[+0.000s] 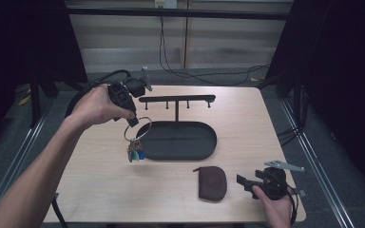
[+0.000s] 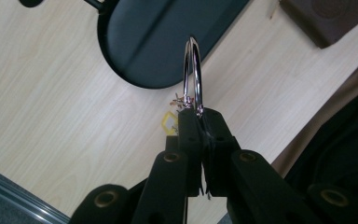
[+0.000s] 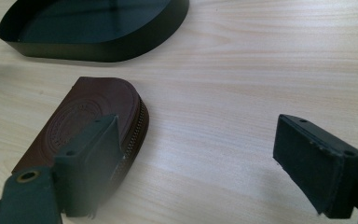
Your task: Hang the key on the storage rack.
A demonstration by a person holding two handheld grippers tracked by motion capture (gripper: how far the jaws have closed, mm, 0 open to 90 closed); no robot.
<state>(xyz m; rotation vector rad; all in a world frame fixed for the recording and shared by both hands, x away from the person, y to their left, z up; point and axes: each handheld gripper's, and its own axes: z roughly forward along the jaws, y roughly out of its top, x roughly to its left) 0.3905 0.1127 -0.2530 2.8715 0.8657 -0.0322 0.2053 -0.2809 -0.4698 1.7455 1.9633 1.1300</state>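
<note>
A large silver key ring (image 1: 137, 128) is being pinched between the pressed-together jaws of the left gripper (image 1: 132, 121) and held up in the air over the wooden table (image 1: 100, 180), just left of the black oval tray (image 1: 204, 142). Small keys and coloured tags (image 1: 135, 152) are dangling beneath the ring. The right gripper (image 1: 243, 182) is being held low near the table's front right corner, jaws spread wide, just beside a brown zip pouch (image 1: 212, 183).
</note>
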